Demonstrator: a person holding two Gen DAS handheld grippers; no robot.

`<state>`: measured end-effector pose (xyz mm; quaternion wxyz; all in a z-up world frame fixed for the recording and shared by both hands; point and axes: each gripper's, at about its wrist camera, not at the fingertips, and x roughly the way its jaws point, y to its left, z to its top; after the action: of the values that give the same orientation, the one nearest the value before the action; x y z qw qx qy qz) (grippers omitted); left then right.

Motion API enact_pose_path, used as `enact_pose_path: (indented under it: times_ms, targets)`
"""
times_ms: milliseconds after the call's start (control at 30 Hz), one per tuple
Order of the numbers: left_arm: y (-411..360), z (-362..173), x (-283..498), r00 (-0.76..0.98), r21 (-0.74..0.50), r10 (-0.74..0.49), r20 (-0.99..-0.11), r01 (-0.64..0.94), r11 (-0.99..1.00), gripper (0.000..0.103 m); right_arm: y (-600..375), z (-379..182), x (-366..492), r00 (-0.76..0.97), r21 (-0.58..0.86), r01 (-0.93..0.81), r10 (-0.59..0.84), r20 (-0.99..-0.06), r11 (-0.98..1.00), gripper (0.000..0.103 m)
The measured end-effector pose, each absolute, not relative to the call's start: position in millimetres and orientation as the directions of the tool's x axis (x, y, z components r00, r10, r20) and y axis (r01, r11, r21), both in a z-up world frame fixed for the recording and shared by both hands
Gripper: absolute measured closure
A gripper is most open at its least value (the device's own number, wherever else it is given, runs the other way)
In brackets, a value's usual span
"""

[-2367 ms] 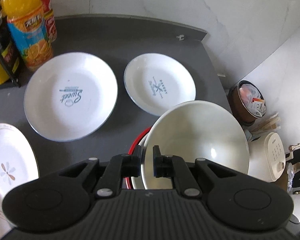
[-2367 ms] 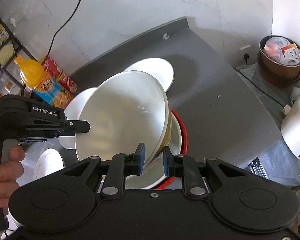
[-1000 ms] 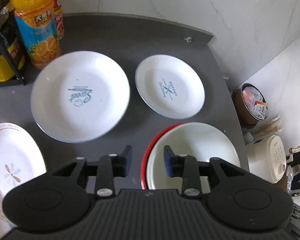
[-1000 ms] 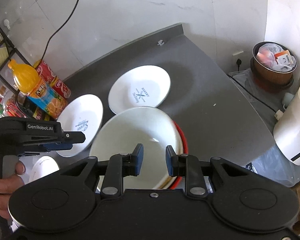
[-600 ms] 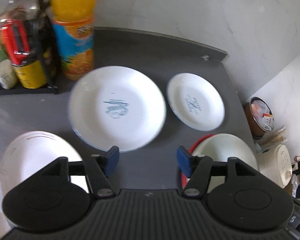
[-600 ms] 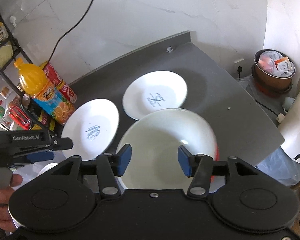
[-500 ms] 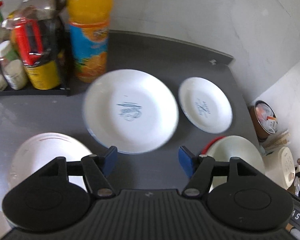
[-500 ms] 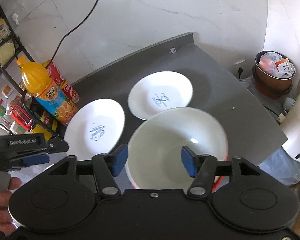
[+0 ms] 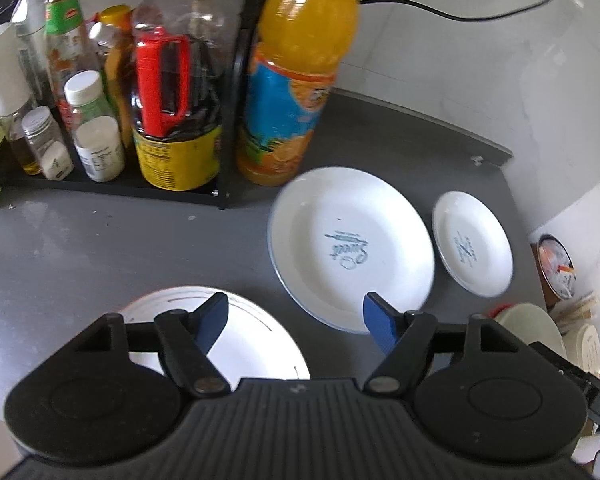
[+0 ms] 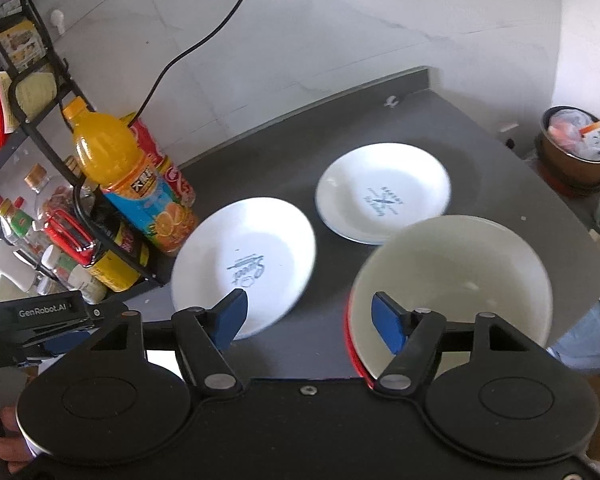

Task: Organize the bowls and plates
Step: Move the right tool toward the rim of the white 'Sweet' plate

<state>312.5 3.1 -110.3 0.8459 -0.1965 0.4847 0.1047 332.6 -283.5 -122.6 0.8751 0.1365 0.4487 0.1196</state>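
Note:
A large white plate (image 9: 352, 248) (image 10: 244, 264) with blue lettering lies mid-counter. A smaller white plate (image 9: 472, 256) (image 10: 384, 192) lies to its right. A cream bowl (image 10: 456, 292) (image 9: 532, 328) rests nested in a red-rimmed bowl (image 10: 350, 344) near the counter's right corner. A white plate with a thin line pattern (image 9: 244, 344) lies under my left gripper (image 9: 296, 320), which is open and holds nothing. My right gripper (image 10: 308, 320) is also open and empty, hovering between the large plate and the cream bowl.
An orange juice bottle (image 9: 296, 80) (image 10: 132, 184) stands behind the large plate. A black wire rack (image 9: 112, 184) holds several condiment bottles at the left. A bin (image 10: 576, 152) and a white appliance (image 9: 584, 348) sit beyond the counter's right edge. A hand (image 10: 4, 444) grips the left gripper's handle.
Both grippers let go of the cream bowl, which settled into the red-rimmed bowl, and opened wide. The left gripper swung left over the patterned plate; the right one drew back.

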Motion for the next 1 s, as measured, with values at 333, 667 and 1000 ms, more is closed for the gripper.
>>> enact_pose_path:
  times_ms: [333, 667, 1000]
  targets:
    - [18, -133, 338, 0.487, -0.213, 0.043, -0.873, -0.458, 0.863, 0.03, -268, -143, 387, 0.5, 0.381, -0.161, 0.409, -0.763, 0.91, 0.036]
    - [27, -165, 373, 0.419, -0.198, 0.06, -0.906, -0.543, 0.816, 0.034, -247, -169, 443, 0.394, 0.389, -0.22, 0.446, -0.803, 0.895, 0.045]
    - [31, -195, 398, 0.37, -0.19, 0.062, -0.927, -0.605, 0.773, 0.046, -238, -203, 484, 0.278, 0.395, -0.164, 0.426, -0.861, 0.904, 0.056]
